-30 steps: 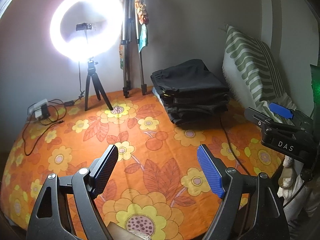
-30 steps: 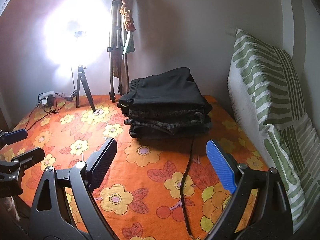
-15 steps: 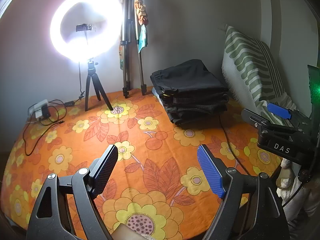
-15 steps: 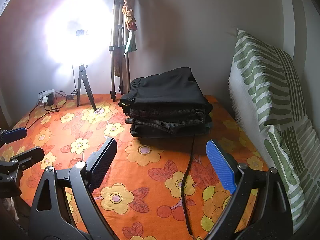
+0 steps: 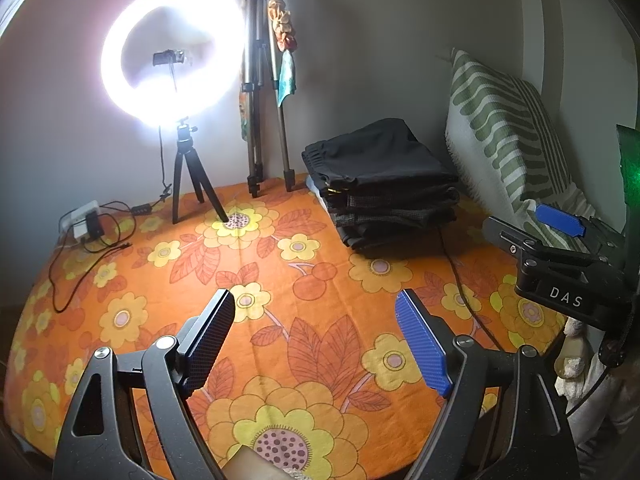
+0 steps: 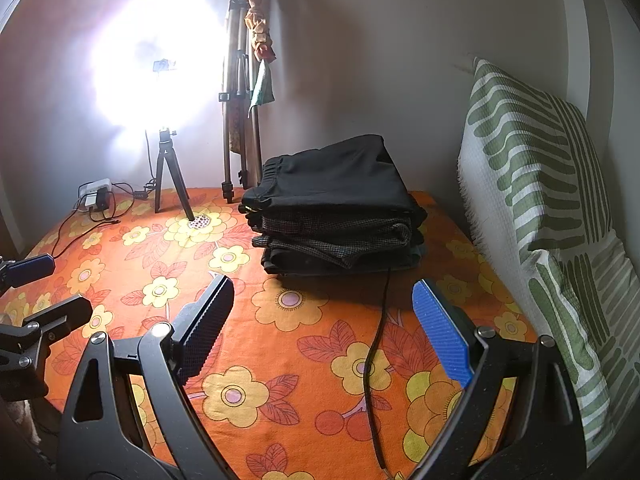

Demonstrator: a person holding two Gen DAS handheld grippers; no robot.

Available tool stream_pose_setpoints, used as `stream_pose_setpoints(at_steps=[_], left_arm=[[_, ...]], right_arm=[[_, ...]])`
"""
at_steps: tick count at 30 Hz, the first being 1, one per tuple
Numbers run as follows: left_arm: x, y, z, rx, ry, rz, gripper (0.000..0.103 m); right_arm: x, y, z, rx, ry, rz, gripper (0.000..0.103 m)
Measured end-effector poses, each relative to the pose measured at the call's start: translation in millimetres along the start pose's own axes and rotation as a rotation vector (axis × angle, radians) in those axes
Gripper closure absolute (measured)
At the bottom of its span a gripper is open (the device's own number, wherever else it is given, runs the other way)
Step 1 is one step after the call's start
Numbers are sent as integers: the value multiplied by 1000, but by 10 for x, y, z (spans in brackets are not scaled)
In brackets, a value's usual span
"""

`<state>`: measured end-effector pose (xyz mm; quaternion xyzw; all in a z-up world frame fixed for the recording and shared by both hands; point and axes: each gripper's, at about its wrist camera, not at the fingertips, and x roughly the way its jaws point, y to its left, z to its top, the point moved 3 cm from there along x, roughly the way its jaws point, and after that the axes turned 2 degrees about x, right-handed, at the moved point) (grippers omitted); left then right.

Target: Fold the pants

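A stack of folded dark pants (image 5: 380, 184) (image 6: 336, 208) lies at the back of the bed, near the wall, with a black pair on top. My left gripper (image 5: 316, 340) hovers open over the orange flowered sheet (image 5: 260, 280), well short of the stack, with nothing between its fingers. My right gripper (image 6: 322, 332) is also open and empty, in front of the stack. Each gripper shows at the edge of the other's view: the right gripper (image 5: 512, 218) and the left gripper (image 6: 70, 282).
A lit ring light on a small tripod (image 5: 172, 68) and a folded tripod (image 5: 260, 100) stand at the back wall. A green-striped pillow (image 6: 540, 200) leans at the right. A power strip with cables (image 5: 84, 220) lies back left. A black cable (image 6: 376, 340) runs out from under the stack.
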<state>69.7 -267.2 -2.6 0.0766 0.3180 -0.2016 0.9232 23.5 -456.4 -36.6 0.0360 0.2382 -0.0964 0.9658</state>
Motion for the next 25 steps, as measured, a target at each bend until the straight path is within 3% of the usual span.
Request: stream_pose_setpoints(at_steps=[25], left_arm=[[17, 20, -21, -8, -2, 25, 20]], right_arm=[[30, 72, -20, -4, 9, 13, 10]])
